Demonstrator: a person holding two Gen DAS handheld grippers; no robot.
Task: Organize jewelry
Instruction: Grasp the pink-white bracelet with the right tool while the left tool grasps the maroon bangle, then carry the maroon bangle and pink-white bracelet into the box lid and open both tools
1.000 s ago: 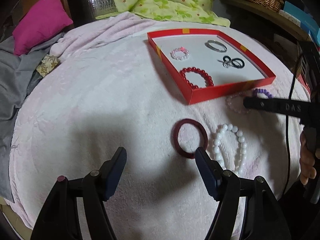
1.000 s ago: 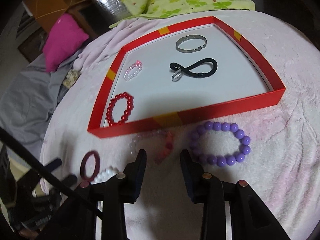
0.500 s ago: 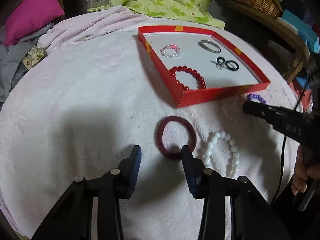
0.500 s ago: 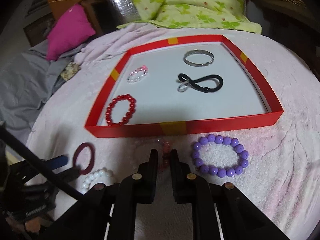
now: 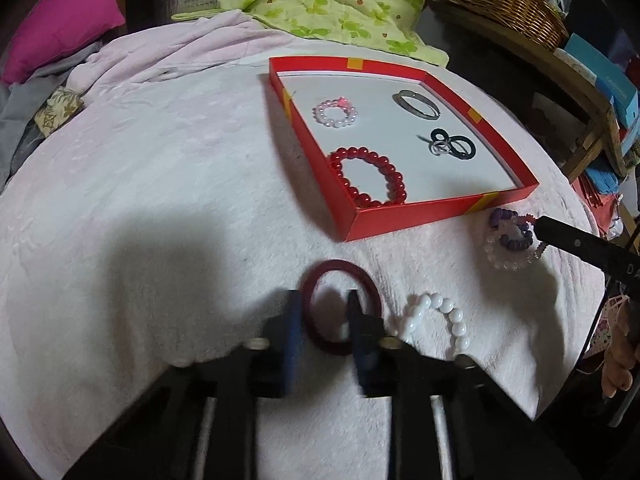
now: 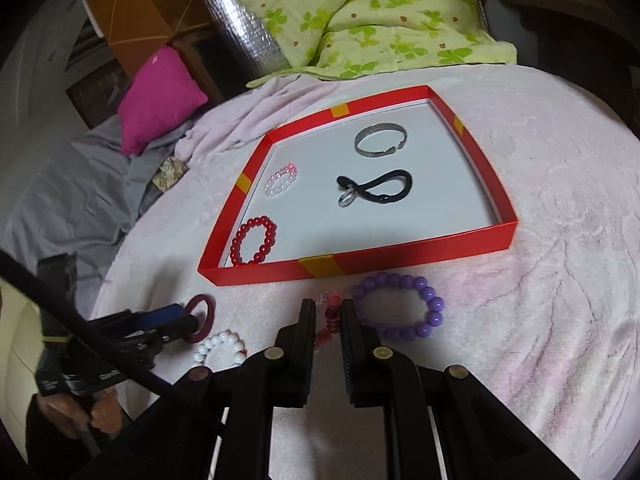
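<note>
left hand-held gripper (image 5: 322,312) closing astride dark red bangle (image 5: 340,306) rim | right hand-held gripper (image 6: 327,314) clamps pink bracelet (image 6: 329,316)

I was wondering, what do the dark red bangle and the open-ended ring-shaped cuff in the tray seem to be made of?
Dark red bangle: one rigid, smooth hoop, matte maroon; perhaps resin, wood or stone. Cuff: looks like metal, grey and silvery with a dull sheen, a thin band with a gap.

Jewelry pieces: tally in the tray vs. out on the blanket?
In the red tray: 4
Out on the pink blanket: 4, including the maroon bangle and clear pink bracelet at the grippers
Total: 8
</note>
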